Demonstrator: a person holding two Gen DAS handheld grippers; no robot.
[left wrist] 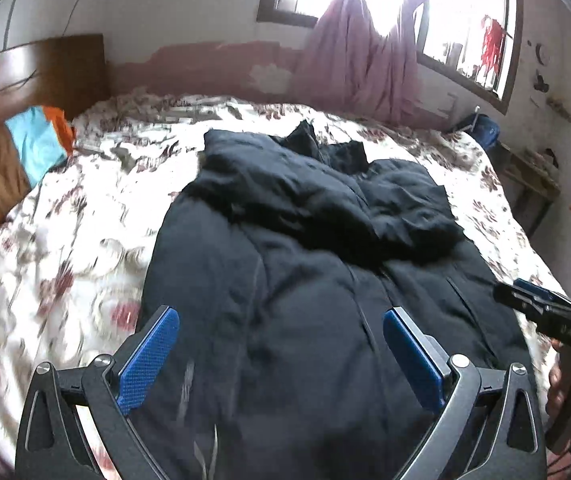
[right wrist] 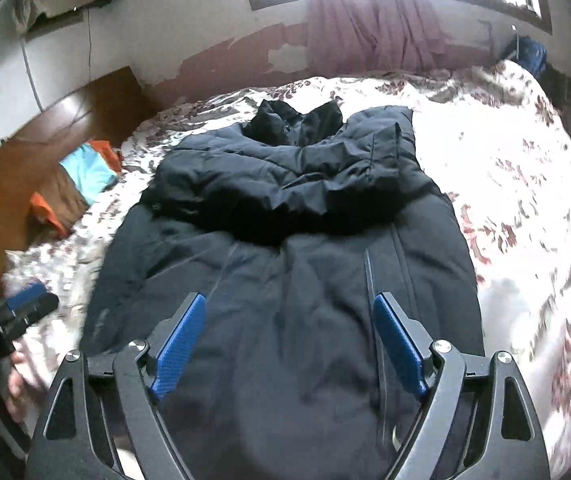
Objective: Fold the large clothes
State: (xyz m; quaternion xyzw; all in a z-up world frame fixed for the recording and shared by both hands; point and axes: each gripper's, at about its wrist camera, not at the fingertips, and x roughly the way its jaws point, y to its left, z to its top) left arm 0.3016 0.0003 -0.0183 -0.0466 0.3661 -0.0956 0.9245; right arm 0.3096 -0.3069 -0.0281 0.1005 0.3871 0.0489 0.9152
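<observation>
A large dark navy padded coat (left wrist: 285, 248) lies lengthwise on the bed, its sleeves folded in over the upper part and the hood at the far end. The same coat (right wrist: 285, 240) fills the middle of the right wrist view. My left gripper (left wrist: 281, 316) hangs open above the coat's near end, nothing between its blue pads (left wrist: 149, 360). My right gripper (right wrist: 289, 300) is open too, above the coat's lower part, with nothing between its pads. Each gripper shows at the edge of the other's view: the right gripper (left wrist: 541, 300), the left gripper (right wrist: 29, 300).
The bed carries a white floral cover (left wrist: 45, 264). A wooden headboard (left wrist: 33, 68) stands at the left with an orange, blue and brown pillow (left wrist: 25, 152). A pink curtain (left wrist: 365, 52) hangs under bright windows. A small table (left wrist: 533, 176) stands at the far right.
</observation>
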